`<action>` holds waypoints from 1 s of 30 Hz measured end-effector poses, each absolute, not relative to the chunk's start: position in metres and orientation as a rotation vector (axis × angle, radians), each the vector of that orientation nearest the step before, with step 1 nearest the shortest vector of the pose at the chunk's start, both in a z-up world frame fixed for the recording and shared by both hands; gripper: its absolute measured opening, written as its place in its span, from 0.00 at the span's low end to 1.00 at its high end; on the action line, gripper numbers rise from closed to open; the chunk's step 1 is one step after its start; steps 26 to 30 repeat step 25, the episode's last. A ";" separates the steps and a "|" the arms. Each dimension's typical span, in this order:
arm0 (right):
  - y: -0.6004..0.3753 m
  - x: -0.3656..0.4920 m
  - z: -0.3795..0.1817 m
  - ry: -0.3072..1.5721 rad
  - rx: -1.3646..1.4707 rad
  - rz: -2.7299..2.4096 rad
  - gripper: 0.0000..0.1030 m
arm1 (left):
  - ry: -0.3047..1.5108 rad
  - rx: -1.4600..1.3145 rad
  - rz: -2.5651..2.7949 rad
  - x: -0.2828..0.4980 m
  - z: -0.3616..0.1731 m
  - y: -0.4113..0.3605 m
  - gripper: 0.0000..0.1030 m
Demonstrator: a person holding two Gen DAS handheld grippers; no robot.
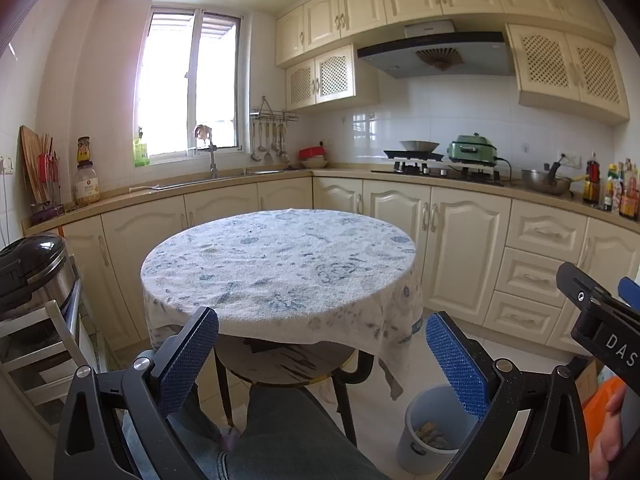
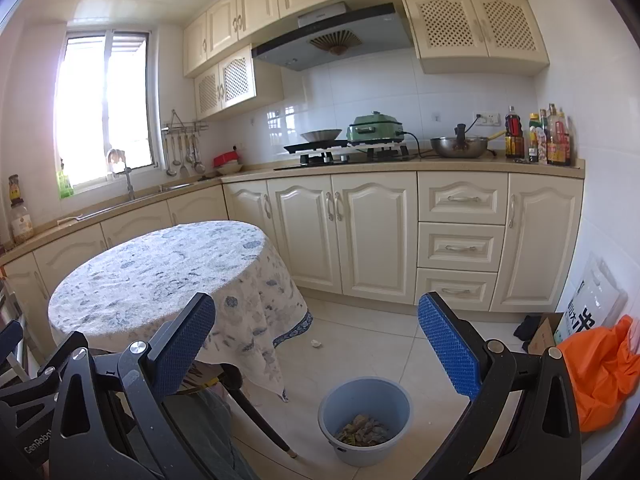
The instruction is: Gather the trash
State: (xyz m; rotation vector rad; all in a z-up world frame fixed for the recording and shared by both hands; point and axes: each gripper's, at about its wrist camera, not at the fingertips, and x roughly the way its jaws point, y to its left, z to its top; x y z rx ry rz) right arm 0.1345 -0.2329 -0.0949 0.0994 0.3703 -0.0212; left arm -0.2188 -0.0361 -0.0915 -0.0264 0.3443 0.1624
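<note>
A grey-blue bucket point(image 2: 366, 420) stands on the tiled floor to the right of the table, with crumpled scraps of trash point(image 2: 363, 431) in its bottom. In the left wrist view the same bucket point(image 1: 434, 428) shows low between the fingers. A small white crumpled scrap point(image 2: 317, 343) lies on the floor beyond the bucket. My left gripper point(image 1: 322, 354) is open and holds nothing, in front of the round table point(image 1: 280, 264) with its blue-patterned cloth. My right gripper point(image 2: 316, 344) is open too and holds nothing, above the bucket. No loose thing shows on the tabletop.
Cream cabinets point(image 2: 372, 236) and a counter run behind and left of the table. An orange bag point(image 2: 600, 368) and a cardboard box point(image 2: 540, 336) sit by the right wall. A steel appliance on a rack point(image 1: 36, 276) stands left. A person's knee point(image 1: 288, 432) is below the table.
</note>
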 end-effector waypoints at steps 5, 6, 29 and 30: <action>-0.235 0.132 -0.096 0.368 0.098 -0.008 1.00 | 0.347 -0.028 0.161 -0.220 -0.091 -0.036 0.99; -0.236 0.132 -0.096 0.366 0.096 -0.009 1.00 | 0.346 -0.028 0.162 -0.220 -0.091 -0.036 0.99; -0.236 0.134 -0.098 0.378 0.091 -0.013 1.00 | 0.355 -0.034 0.166 -0.222 -0.088 -0.038 0.99; -0.236 0.134 -0.098 0.378 0.091 -0.013 1.00 | 0.355 -0.034 0.166 -0.222 -0.088 -0.038 0.99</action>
